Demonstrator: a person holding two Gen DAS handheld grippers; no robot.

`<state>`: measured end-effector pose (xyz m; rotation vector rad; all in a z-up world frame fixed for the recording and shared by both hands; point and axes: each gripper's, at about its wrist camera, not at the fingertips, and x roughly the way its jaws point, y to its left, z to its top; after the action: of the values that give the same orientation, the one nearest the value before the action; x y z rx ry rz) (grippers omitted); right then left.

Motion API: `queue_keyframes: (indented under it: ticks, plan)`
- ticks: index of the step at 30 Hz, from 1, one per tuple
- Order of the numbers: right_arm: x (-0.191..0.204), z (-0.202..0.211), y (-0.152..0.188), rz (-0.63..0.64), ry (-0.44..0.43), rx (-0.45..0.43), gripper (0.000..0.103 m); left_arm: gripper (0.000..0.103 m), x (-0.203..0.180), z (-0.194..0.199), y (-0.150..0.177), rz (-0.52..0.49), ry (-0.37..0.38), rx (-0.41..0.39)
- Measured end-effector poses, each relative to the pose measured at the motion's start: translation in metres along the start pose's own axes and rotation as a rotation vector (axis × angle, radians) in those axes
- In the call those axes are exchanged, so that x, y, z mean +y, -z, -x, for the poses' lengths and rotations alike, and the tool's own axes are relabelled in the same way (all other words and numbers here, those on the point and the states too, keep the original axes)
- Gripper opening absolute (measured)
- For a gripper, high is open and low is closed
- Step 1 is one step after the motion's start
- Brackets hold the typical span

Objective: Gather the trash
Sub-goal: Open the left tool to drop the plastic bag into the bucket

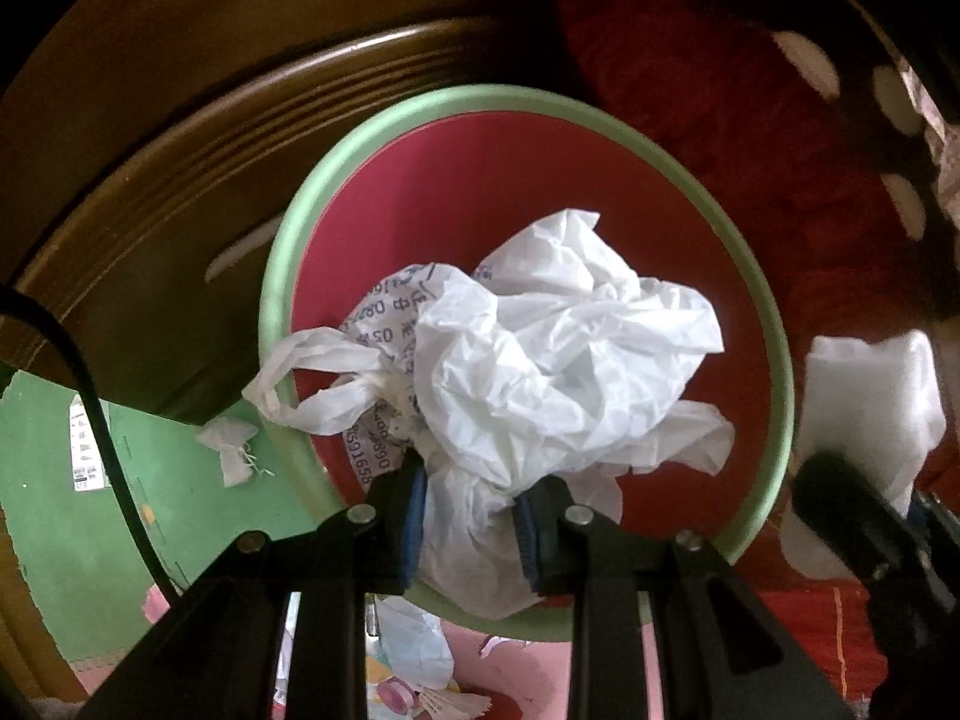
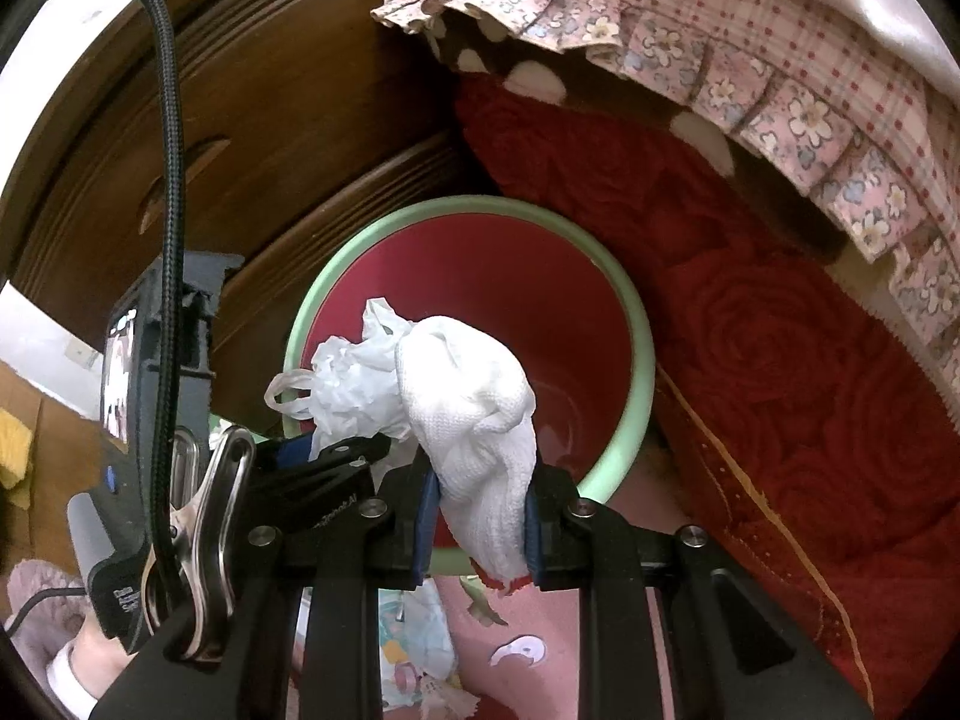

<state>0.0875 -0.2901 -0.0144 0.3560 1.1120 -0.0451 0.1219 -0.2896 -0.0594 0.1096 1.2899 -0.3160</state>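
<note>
The left gripper (image 1: 471, 519) has its jaws pinching a crumpled white plastic bag (image 1: 540, 360), right over the round green bin with a red inside (image 1: 774, 324). The right gripper (image 2: 480, 525) jaws pinch a white cloth rag (image 2: 480, 414) over the same bin.

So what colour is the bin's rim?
Pale green rim, with a dark red inside; clearest in the left wrist view.
</note>
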Motion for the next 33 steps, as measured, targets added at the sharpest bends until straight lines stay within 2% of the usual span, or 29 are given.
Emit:
queue_keyframes:
  ticks: [4,6,8,11,18,33]
  plan:
    - [0.002,0.000,-0.001,0.004,-0.002,0.003,0.024,0.027,-0.008,-0.001,-0.001,0.003,-0.009,0.009]
    - [0.002,0.000,-0.001,0.003,-0.002,0.003,0.024,0.034,-0.011,-0.002,-0.001,0.003,-0.015,0.011]
    - [0.002,-0.001,-0.002,0.001,-0.002,0.004,0.024,0.046,-0.011,-0.001,-0.001,0.005,-0.018,0.014]
    - [0.001,-0.001,-0.002,-0.003,-0.003,0.003,0.024,0.053,-0.010,0.002,-0.002,0.009,-0.007,0.010]
    - [-0.002,-0.004,-0.003,-0.003,-0.005,0.011,0.024,0.054,-0.010,0.019,-0.002,0.012,0.003,-0.006]
    - [-0.010,-0.026,-0.012,-0.016,-0.018,0.056,0.024,0.054,0.015,0.063,0.004,0.053,0.037,-0.071]
